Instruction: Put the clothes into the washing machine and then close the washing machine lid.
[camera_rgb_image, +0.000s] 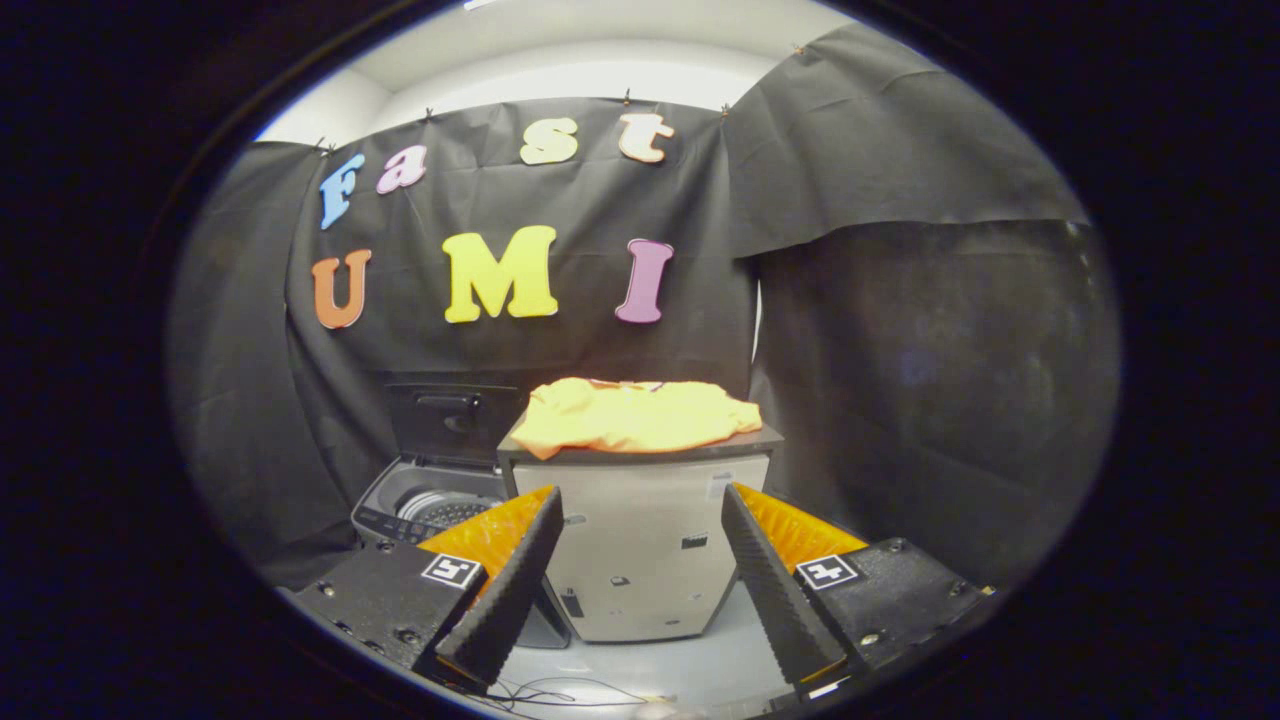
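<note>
Fingers of your hand-held gripper (640, 580) stand spread on nothing, while the crumpled yellow cloth shirt (636, 415) lies at twelve o'clock atop a pale dark-topped cabinet (640, 560), the open grey top-loading washing machine (430, 505) at ten.

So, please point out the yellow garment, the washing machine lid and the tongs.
yellow garment (636, 414), gripper view, middle of the cloth.
washing machine lid (450, 418), gripper view, raised inner face.
tongs (640, 560), gripper view, midway between open fingertips.

Yellow clothes (637, 414) on a dark-topped pale cabinet (640, 560); dark grey washing machine (425, 500).
</note>
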